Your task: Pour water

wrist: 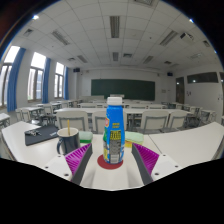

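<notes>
Claw (113,163) closed around bottle (114,132)

Bottle (114,130) base hidden behind claw (115,160) fingers; label print too small to read; mug (68,140) contents unseen.

White table (185,145): mug (67,141), bottle (114,133).

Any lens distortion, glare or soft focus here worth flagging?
Gripper view: strong fisheye bends the ceiling lights and desks; windows are bright, near blown out; the bottle between the fingers and the mug look reasonably sharp; the chalkboard is dim.
</notes>
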Tool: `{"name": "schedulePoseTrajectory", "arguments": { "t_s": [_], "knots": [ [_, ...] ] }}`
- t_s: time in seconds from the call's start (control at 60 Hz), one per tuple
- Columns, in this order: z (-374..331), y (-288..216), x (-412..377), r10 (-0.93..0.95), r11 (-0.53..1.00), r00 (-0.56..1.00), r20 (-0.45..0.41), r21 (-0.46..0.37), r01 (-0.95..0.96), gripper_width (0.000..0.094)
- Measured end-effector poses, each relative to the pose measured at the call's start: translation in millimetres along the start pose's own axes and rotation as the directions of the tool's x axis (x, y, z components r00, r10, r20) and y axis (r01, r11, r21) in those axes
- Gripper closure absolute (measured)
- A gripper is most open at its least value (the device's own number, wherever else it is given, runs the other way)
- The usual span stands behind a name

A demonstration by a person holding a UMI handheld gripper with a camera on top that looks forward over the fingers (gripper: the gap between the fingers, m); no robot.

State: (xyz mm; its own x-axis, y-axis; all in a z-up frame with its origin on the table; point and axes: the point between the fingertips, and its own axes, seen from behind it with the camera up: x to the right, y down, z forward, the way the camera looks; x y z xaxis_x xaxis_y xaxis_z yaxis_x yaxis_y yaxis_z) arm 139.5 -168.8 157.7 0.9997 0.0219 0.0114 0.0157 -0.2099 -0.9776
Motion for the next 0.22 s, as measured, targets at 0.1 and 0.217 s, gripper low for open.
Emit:
{"name": "schedulePoseTrajectory", "arguments": {
  "t_s": [0.1, 0.217],
  "knots": [
    [-35.1, 12.8, -19.6, 0.052, 0.999, 0.998, 0.033, -0.015, -0.052, 0.0087],
    [-70.6, 21.0, -37.3, 0.053, 0.998, 0.996, 0.065, -0.020, -0.052, 0.0079]
  ]
}}
